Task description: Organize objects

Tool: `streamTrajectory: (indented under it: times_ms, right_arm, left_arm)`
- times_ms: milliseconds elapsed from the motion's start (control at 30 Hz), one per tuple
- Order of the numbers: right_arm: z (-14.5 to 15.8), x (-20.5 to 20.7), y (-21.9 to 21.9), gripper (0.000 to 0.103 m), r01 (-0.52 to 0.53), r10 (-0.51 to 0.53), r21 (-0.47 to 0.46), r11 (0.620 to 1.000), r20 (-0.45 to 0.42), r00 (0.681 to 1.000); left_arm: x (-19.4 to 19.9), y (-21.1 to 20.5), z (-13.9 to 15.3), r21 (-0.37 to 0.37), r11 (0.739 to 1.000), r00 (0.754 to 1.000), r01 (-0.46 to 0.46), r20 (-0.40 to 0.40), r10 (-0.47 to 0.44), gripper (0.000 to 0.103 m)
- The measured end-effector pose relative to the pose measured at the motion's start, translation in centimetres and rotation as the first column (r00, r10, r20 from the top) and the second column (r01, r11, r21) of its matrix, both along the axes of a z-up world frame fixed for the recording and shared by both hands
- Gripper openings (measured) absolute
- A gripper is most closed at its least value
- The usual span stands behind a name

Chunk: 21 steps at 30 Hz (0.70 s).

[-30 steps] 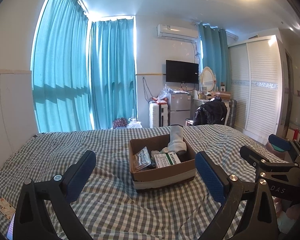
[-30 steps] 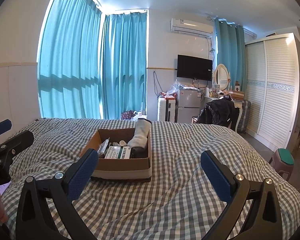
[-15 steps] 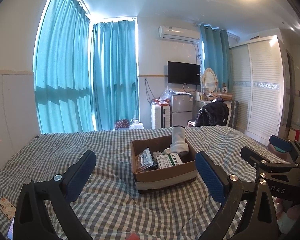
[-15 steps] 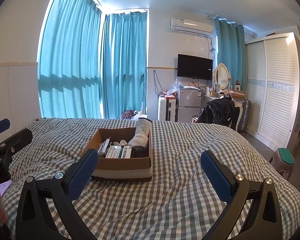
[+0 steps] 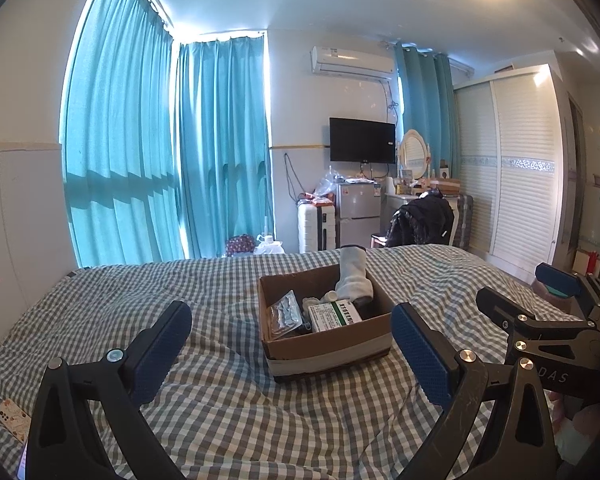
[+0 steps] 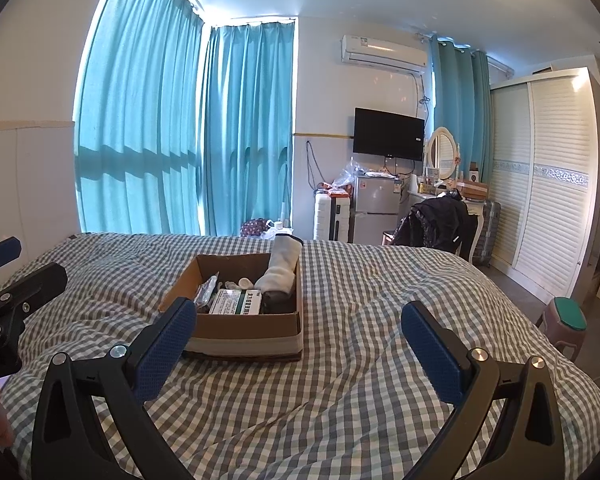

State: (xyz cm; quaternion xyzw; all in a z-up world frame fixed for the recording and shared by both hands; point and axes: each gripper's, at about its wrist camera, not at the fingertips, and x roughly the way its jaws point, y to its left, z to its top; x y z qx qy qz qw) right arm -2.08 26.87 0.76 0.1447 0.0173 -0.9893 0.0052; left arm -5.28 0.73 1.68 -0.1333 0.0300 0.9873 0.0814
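A brown cardboard box (image 5: 328, 350) sits on the checked bed; it also shows in the right wrist view (image 6: 244, 330). Inside it are a rolled grey-white cloth (image 5: 354, 278), a green-and-white medicine carton (image 5: 336, 314) and a blister pack (image 5: 286, 316). The cloth (image 6: 282, 268) and carton (image 6: 238, 302) also show in the right wrist view. My left gripper (image 5: 292, 348) is open and empty, held in front of the box. My right gripper (image 6: 300, 346) is open and empty, also short of the box.
The checked bedcover (image 6: 360, 380) spreads all around the box. A patterned phone (image 5: 12, 422) lies at the bed's left edge. A green-topped stool (image 6: 568, 322) stands right of the bed. Fridge (image 6: 374, 208), suitcase and chair stand beyond the bed's far end.
Both views have shifted only slightly; the left wrist view has risen a little. The box and its contents have not moved. Both grippers stay open.
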Motion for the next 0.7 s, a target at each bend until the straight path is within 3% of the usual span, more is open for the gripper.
streamTrajectory:
  times_ms: [500, 700]
  right_arm:
    - [0.04, -0.09, -0.03, 0.103, -0.003, 0.003, -0.002, 1.000, 0.009, 1.000]
    - [-0.01, -0.11, -0.13, 0.103, -0.004, 0.004, 0.001, 1.000, 0.012, 1.000]
  left_arm:
    - [-0.10, -0.29, -0.27, 0.012, 1.000, 1.000, 0.001, 0.002, -0.001, 0.103]
    - [-0.04, -0.42, -0.36, -0.004, 0.998, 0.998, -0.059, -0.016, 0.059, 0.103]
